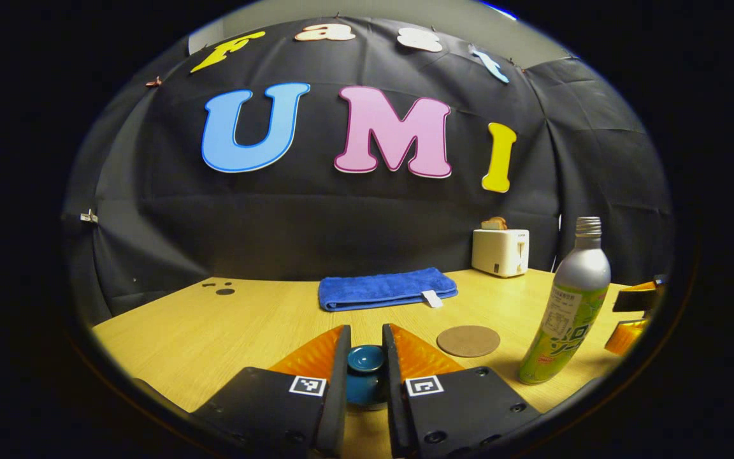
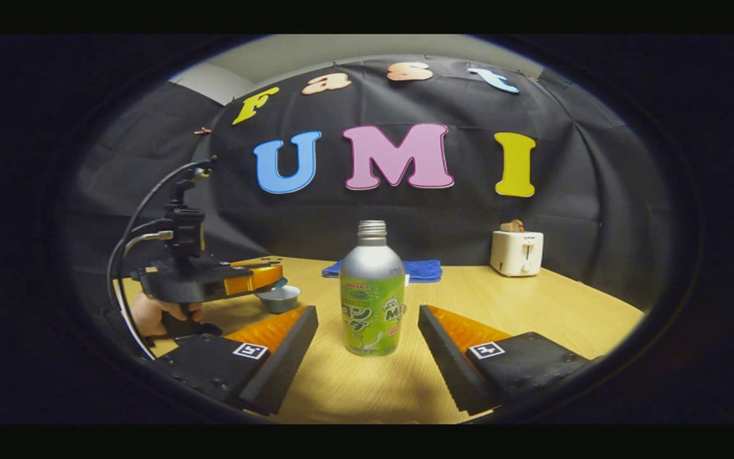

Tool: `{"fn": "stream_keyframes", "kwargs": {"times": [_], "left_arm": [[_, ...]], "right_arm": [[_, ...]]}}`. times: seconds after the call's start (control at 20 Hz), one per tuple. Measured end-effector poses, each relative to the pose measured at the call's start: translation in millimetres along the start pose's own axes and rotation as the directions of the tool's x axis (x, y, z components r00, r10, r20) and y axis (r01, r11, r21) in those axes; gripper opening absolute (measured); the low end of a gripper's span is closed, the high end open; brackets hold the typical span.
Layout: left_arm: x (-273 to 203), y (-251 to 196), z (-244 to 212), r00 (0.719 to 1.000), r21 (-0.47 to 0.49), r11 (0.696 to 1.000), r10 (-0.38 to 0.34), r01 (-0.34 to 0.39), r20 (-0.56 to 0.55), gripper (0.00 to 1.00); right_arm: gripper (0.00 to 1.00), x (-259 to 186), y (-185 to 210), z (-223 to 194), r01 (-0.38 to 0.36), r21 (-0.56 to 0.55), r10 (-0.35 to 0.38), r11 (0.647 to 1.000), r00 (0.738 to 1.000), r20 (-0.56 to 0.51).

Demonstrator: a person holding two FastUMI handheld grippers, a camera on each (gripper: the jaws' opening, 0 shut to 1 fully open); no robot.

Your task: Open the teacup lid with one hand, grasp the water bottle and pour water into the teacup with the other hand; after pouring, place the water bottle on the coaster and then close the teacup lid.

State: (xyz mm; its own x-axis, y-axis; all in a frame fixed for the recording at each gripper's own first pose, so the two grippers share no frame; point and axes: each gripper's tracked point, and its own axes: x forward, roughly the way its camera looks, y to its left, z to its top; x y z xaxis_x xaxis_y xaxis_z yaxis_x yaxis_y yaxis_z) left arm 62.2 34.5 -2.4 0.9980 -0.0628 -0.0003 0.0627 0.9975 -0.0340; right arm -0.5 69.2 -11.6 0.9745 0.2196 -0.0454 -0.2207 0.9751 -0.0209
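Observation:
My left gripper [image 1: 366, 336] is shut on the teal knob of the teacup lid [image 1: 366, 360], low in the left gripper view. In the right gripper view that gripper [image 2: 259, 275] hovers just over the small grey-teal teacup [image 2: 280, 299] at the left; whether the lid still touches the cup I cannot tell. The water bottle [image 2: 372, 299], silver-topped with a green label and capless, stands upright between my right gripper's [image 2: 367, 322] wide-open fingers, touching neither. The same bottle [image 1: 568, 312] stands right of the round brown coaster [image 1: 467, 341].
A folded blue towel [image 1: 386, 288] lies at the back of the wooden table [image 1: 214, 338]. A white toaster [image 1: 501, 252] with bread in it stands at the back right. A hand [image 2: 150, 313] holds the left gripper, with cables arching above it.

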Motion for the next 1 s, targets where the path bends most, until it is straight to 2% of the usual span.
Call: {"fn": "stream_keyframes", "kwargs": {"times": [0.5, 0.8, 0.95, 1.0], "left_arm": [[-17, 64, -2, 0.999, -0.001, 0.999, 0.044, -0.044, -0.001, 0.31], [-19, 93, -4, 0.998, -0.001, 0.998, 0.071, -0.071, -0.002, 0.31], [-21, 107, -5, 0.997, 0.0, 0.997, 0.08, -0.08, -0.001, 0.31], [-22, 113, -5, 0.996, -0.001, 0.996, 0.088, -0.088, -0.001, 0.31]], "right_arm": [[0.98, 50, -6, 4, 0.126, 0.014, -0.127, 0.992, 0.991, 0.031], [0.96, 82, -11, 3, 0.159, 0.017, -0.159, 0.987, 0.987, 0.022], [0.98, 88, -10, 4, 0.152, 0.018, -0.152, 0.988, 0.988, 0.023], [0.92, 88, -9, 5, 0.148, 0.017, -0.148, 0.989, 0.989, 0.024]]}}
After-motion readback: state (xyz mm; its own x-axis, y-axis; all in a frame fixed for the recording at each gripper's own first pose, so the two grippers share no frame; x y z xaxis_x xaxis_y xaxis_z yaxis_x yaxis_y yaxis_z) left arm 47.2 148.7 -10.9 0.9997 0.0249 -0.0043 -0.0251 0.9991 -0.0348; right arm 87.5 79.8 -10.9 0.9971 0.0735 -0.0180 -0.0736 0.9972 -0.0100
